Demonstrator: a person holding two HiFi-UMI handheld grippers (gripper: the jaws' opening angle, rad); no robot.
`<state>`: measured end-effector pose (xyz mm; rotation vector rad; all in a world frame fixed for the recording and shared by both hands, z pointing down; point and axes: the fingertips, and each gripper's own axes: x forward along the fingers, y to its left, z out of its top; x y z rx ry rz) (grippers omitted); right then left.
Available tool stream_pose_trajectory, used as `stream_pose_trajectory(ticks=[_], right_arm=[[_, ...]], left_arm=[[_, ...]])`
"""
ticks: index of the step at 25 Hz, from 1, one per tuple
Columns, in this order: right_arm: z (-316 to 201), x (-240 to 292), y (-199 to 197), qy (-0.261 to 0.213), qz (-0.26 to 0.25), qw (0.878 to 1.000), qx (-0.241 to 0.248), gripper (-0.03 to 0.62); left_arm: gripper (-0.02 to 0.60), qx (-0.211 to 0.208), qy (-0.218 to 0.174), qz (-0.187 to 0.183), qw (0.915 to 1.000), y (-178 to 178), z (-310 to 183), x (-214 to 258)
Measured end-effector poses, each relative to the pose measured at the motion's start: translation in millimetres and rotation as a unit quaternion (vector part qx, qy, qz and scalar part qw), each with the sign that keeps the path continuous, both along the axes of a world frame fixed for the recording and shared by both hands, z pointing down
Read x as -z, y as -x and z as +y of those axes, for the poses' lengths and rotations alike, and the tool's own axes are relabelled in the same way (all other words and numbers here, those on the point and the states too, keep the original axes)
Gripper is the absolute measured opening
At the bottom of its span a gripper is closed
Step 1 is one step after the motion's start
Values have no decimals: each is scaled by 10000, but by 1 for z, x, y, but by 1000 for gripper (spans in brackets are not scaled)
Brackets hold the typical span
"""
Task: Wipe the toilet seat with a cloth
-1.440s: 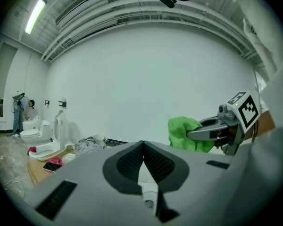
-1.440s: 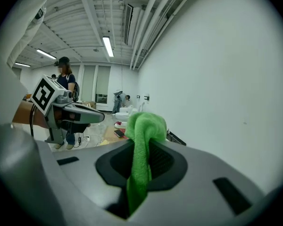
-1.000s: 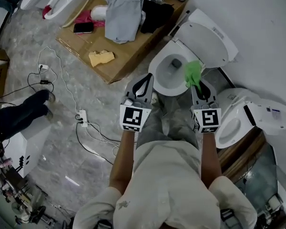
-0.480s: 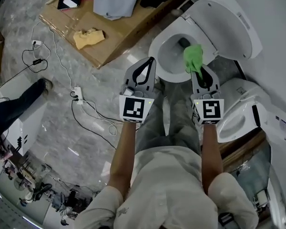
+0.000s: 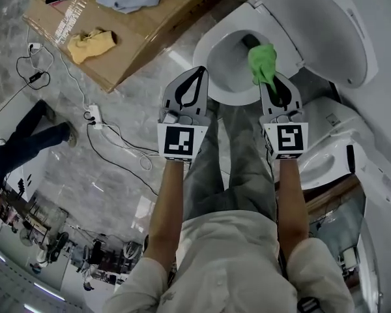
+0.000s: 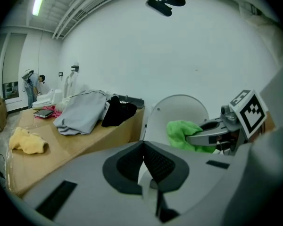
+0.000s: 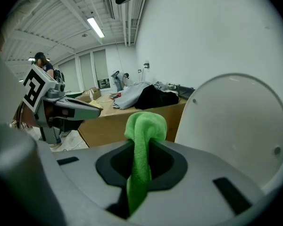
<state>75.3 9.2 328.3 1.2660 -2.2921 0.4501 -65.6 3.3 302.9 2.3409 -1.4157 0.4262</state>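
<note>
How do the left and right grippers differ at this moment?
The right gripper is shut on a green cloth; the left gripper is shut on nothing. The right gripper reaches over the toilet seat; the left gripper sits at its outer edge. Both point toward the toilet, side by side.

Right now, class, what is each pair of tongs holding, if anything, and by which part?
The right tongs are shut on the green cloth, gripping a bunched strip, with a wad past the tips. The left tongs are shut, empty.
</note>
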Motion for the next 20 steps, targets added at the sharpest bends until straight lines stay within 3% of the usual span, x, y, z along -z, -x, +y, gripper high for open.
stream_pose_trajectory(ticks=[6, 20], right_arm=[[-14, -52, -6, 238, 49, 9997, -2, 46], [-62, -147, -6, 555, 144, 9983, 34, 46]], left_arm=[[12, -44, 332, -227, 9992, -1, -10, -52], [12, 14, 731, -176, 9972, -19, -32, -135]])
